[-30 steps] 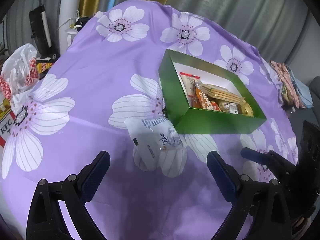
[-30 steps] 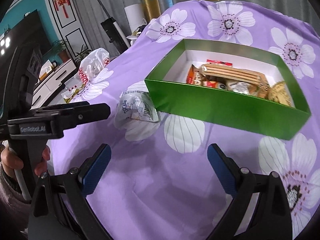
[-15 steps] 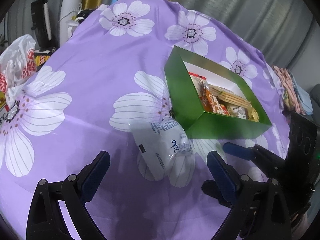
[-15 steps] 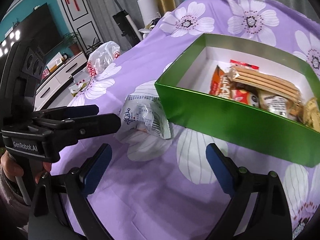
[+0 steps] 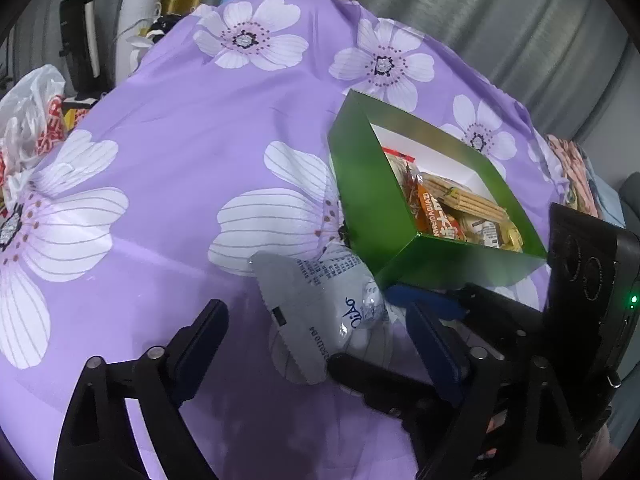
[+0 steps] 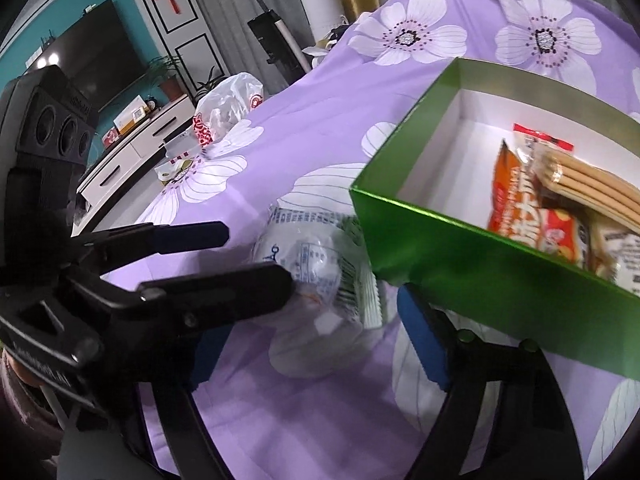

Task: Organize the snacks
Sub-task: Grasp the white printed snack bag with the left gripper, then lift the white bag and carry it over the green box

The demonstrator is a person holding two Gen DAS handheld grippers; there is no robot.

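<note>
A clear-and-white snack packet lies on the purple flowered cloth against the near corner of a green box. The box holds several wrapped snacks. My left gripper is open, its fingers on either side of the packet. My right gripper is open too and straddles the same packet from the other side, close to the green box. The left gripper's fingers cross the right wrist view and touch the packet.
A white plastic bag lies at the cloth's left edge, also seen in the right wrist view. A TV stand and a standing vacuum are beyond the table. Folded cloths lie far right.
Both grippers have moved in toward the snack packet, which now lies between the fingers of each. The right gripper has come much closer to the green box's corner.
</note>
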